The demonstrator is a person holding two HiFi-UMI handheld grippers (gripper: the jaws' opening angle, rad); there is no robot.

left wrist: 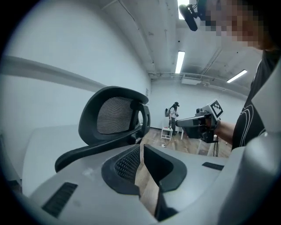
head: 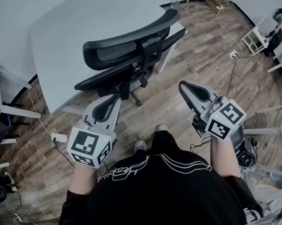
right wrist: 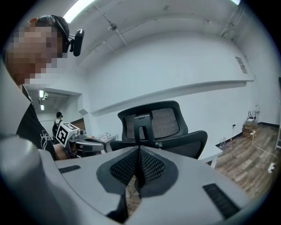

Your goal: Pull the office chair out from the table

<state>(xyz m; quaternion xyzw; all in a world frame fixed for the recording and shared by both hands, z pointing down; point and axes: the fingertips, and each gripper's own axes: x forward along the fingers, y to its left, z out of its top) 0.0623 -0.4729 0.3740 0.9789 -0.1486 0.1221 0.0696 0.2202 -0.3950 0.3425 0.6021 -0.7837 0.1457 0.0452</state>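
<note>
Both my left gripper and right gripper are closed and empty, short of the office chair. It probably rolls easily; I'd grab the stiff backrest rim.

Wood-plank floor beneath a white table, seen from above. On the boards at the table's near corner, a black mesh office chair, its base near a white table leg. To the left, a white power adapter on a thin cable. To the right, a white socket block with a pale cord trailing toward the far corner. Nearer the camera, two shoes planted close together.
</note>
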